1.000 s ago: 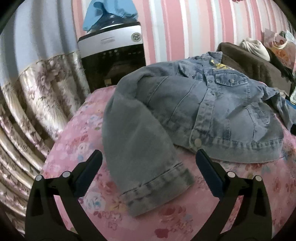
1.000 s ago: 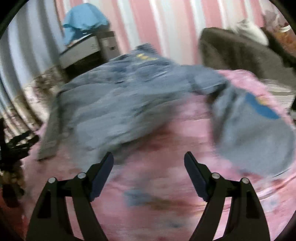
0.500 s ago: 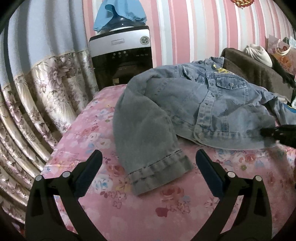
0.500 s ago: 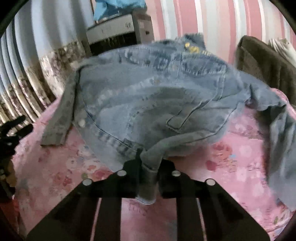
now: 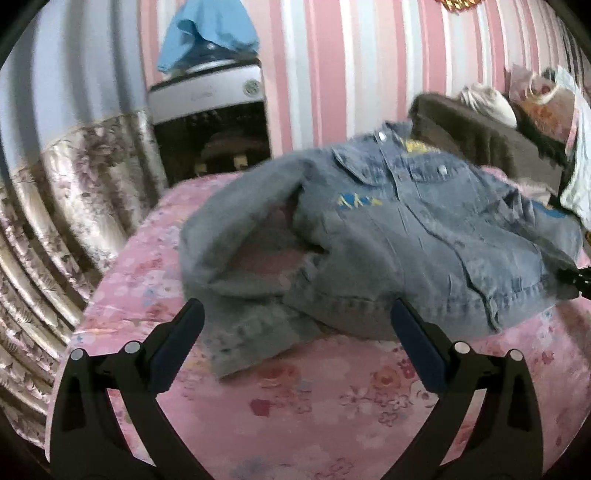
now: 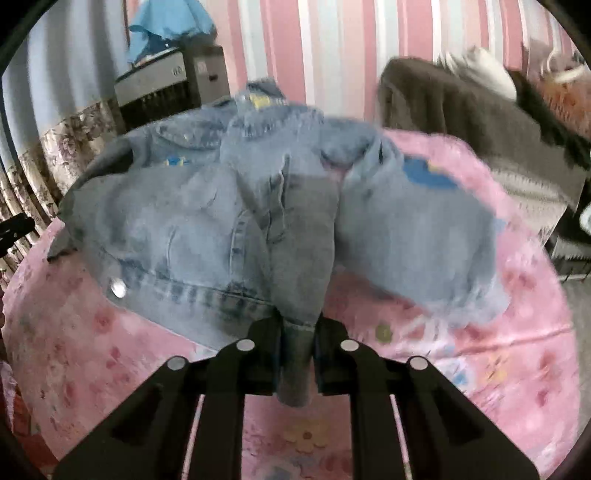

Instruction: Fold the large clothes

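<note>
**On the bed: one hem pinched, one gripper free**

Across the pink floral bedspread point(image 5: 332, 413) lies the denim jacket point(image 5: 424, 236), front up, collar toward the striped wall point(image 5: 332, 74). Our right gripper point(image 6: 297, 354) has its jaws clenched on a fold of the jacket's hem, which bunches into a ridge running away from the jaws toward the collar (the frame is blurred, so we cannot say how much cloth is caught). Those jaws have just eased a touch wider, with the denim still pressed between them. On either side of the ridge the jacket spreads out: the buttoned front panel to the left in that view, and to the right a sleeve point(image 6: 417, 229) with a blue patch.

Our left gripper point(image 5: 295, 350) hangs over the near edge of the bed with its jaws released and wide apart, gripping nothing. Between and beyond its fingers point(image 5: 177, 347) the other sleeve point(image 5: 236, 266) lies bent on the bedspread, its cuff end close to the left finger, while the hem passes just behind the right finger. We cannot tell whether either finger touches the cloth.

Behind the bed stand a black and white appliance point(image 5: 210, 122) with a blue cloth point(image 5: 207, 29) draped on top, a flowered curtain point(image 5: 74, 177) to the left, and a brown blanket point(image 5: 480, 125) to the right.
</note>
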A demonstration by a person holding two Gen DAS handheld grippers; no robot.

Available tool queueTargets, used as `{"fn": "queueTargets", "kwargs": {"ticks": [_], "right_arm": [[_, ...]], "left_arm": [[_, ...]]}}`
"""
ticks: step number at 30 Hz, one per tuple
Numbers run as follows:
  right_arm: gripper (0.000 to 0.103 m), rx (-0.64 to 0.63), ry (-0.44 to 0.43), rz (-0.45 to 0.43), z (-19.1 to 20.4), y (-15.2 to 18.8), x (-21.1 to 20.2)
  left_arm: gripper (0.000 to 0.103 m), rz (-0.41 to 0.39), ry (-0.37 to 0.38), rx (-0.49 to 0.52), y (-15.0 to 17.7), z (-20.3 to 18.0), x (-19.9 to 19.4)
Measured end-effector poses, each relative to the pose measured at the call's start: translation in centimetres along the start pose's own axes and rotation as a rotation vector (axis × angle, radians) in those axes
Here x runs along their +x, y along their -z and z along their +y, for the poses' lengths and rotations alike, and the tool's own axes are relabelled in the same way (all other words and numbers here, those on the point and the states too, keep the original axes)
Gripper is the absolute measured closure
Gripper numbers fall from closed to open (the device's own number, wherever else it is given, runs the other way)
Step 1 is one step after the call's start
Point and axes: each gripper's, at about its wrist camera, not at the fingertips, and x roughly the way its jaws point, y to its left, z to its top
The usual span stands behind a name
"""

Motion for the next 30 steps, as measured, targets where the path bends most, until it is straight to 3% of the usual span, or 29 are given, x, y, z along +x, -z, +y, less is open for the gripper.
{"fn": "queueTargets", "kwargs": {"ticks": [2,5,12,14,16,17,18,19,20,21,25,30], "right_arm": [[0.078,0.015,-0.018,-0.028,0.0,-0.2,-0.6],[0.054,0.030,-0.026,-0.074,-0.1,-0.8,-1.7],[0.050,0.031,-0.040,-0.056,0.1,-1.2,0.0],[0.049,0.040,-0.057,-0.051,0.1,-1.3,0.6],[0.049,0.049,-0.080,-0.040,0.0,-1.8,1.4],[0.052,0.055,-0.091,-0.030,-0.1,-1.9,1.8],[0.067,0.065,-0.104,-0.019,-0.2,-2.0,2.4],[0.083,0.081,-0.122,-0.006,-0.4,-2.2,2.9],[0.091,0.100,-0.149,-0.004,-0.4,-2.3,3.1],[0.091,0.101,-0.153,-0.015,-0.3,-2.4,2.8],[0.093,0.055,-0.170,-0.054,1.1,-2.9,0.0],[0.094,0.035,-0.183,-0.110,1.4,-2.3,-4.3]], "left_arm": [[0.003,0.027,0.001,0.021,0.2,-0.8,1.3],[0.003,0.013,0.022,0.039,-0.4,-1.1,2.6],[0.005,0.043,0.086,0.078,-1.7,-1.3,6.9],[0.031,0.078,0.180,0.066,-1.9,-1.2,7.8],[0.041,0.107,0.195,0.085,-2.0,-1.6,8.5],[0.049,0.114,0.200,0.097,-2.0,-1.7,8.5],[0.055,0.121,0.198,0.106,-2.0,-1.9,8.5],[0.071,0.133,0.200,0.107,-2.0,-1.9,8.3],[0.086,0.150,0.238,0.083,-2.0,-1.6,8.0],[0.091,0.165,0.279,0.054,-2.1,-1.2,7.8],[0.092,0.155,0.336,0.009,-2.1,-0.4,5.0],[0.093,0.108,0.345,0.020,-1.0,-0.4,-0.8]]}}
